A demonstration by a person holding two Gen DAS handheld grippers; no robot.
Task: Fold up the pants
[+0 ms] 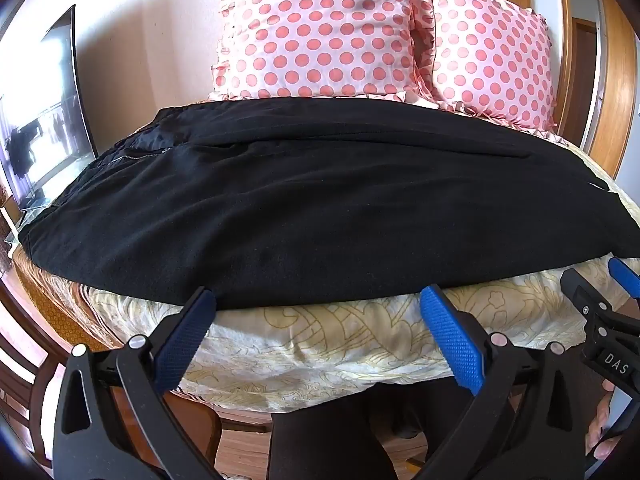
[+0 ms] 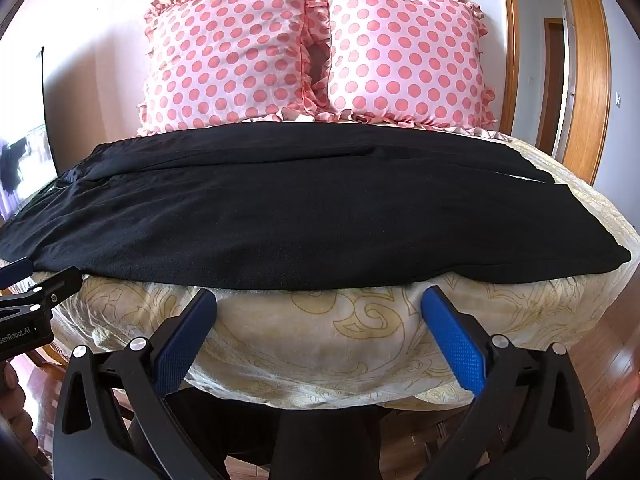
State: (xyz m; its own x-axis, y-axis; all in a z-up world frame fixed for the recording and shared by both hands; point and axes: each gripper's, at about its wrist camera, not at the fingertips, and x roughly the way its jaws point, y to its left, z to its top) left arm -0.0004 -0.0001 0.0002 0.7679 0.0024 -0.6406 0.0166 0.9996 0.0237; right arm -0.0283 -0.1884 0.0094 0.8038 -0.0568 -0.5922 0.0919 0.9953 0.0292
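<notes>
Black pants (image 1: 320,208) lie flat and lengthwise across the bed, waistband with a zip to the left, leg ends to the right; they also show in the right wrist view (image 2: 312,208). My left gripper (image 1: 318,300) is open and empty, its blue pads just short of the pants' near edge. My right gripper (image 2: 318,300) is open and empty, at the bed's near edge just below the pants. The right gripper also shows at the right edge of the left wrist view (image 1: 600,312); the left gripper shows at the left edge of the right wrist view (image 2: 28,304).
The bed has a cream patterned cover (image 1: 320,340) (image 2: 320,332). Two pink polka-dot pillows (image 1: 320,32) (image 2: 404,56) stand behind the pants. A dark screen (image 1: 44,112) is at the left. A wooden door frame (image 2: 588,80) is at the right. My dark-clad legs (image 1: 328,432) are below.
</notes>
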